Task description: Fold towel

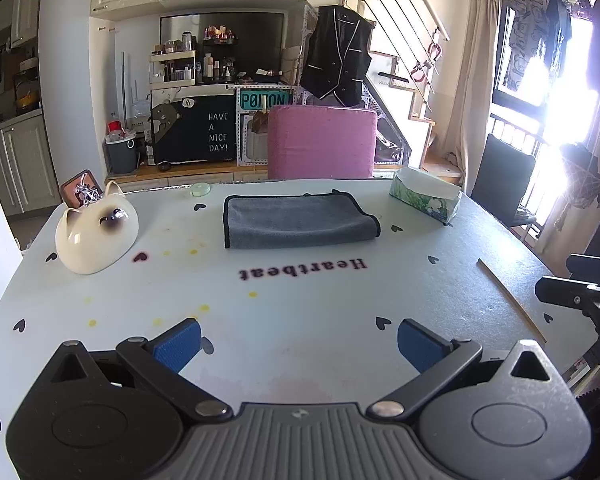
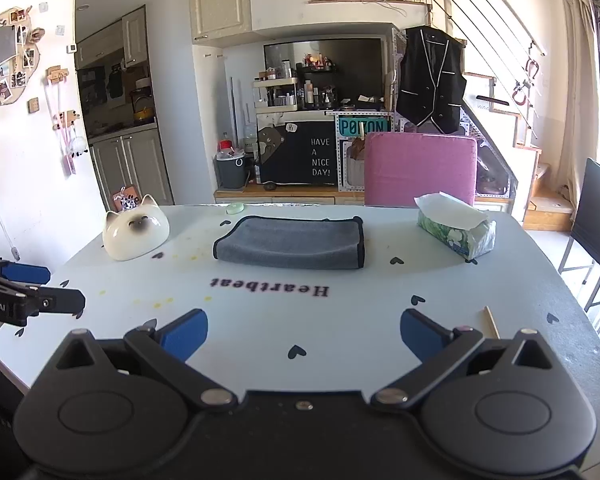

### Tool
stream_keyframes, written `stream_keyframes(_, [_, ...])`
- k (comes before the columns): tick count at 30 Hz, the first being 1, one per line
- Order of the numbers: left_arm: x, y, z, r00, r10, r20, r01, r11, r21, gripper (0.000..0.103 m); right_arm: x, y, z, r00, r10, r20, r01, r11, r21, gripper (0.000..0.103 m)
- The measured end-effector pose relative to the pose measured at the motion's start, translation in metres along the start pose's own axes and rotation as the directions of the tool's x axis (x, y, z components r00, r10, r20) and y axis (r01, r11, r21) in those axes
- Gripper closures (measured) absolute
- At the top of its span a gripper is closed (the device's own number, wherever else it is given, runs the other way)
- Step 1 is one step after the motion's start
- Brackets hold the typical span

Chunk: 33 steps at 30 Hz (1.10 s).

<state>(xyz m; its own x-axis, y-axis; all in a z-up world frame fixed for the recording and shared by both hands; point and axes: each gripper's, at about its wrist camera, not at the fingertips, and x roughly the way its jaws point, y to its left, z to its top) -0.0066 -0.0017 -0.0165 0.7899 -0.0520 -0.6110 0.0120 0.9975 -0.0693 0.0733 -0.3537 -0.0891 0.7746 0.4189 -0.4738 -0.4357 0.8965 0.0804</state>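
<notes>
Holding the left claw (image 1: pixel 298 342) low over the near part of the bench (image 1: pixel 300 304), blue fingers (image 1: pixel 178 344) spread wide with nothing between them. Holding the right claw (image 2: pixel 304 336) the same way, blue fingers (image 2: pixel 184 334) parted and gripping nothing, hovering over a black heart print. Lying straight ahead of both claws, well beyond the fingertips and past the upside-down "Heartbeat" lettering (image 1: pixel 302 269): the grey towel (image 1: pixel 298 222) with black edging, already folded into a flat rectangle on the bench, touching neither claw. Sitting ahead and to the left of the left claw, a cream cat-face ceramic dish (image 1: pixel 96 234), with a small framed card just behind it. Resting ahead and to the right of the right claw, a green-patterned tissue pack (image 2: pixel 456 232) with a white sheet sticking up. Lying just beside the right claw's right finger, a thin wooden stick (image 2: pixel 492 322). Standing beyond the towel at the bench's far edge, a pink chair back (image 2: pixel 420 168). Showing at the left edge of the right wrist view, the left claw's black arm; showing at the right edge of the left wrist view, part of the right claw.
</notes>
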Motion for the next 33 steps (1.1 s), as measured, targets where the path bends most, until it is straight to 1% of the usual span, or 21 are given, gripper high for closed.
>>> stream_keyframes(13, [-0.0033, -0.0048, 0.0001, 1.000, -0.005, 0.008, 0.005, 1.000, 0.013, 0.000, -0.0002, 0.0002, -0.0005, 1.000, 0.016, -0.003, -0.016, 1.000, 0.002, 0.000])
stream_keyframes(33, [-0.0032, -0.0046, -0.0014, 1.000, -0.006, 0.012, 0.006, 1.000, 0.013, 0.000, -0.0004, -0.0002, -0.0007, 1.000, 0.016, -0.001, -0.016, 1.000, 0.001, 0.000])
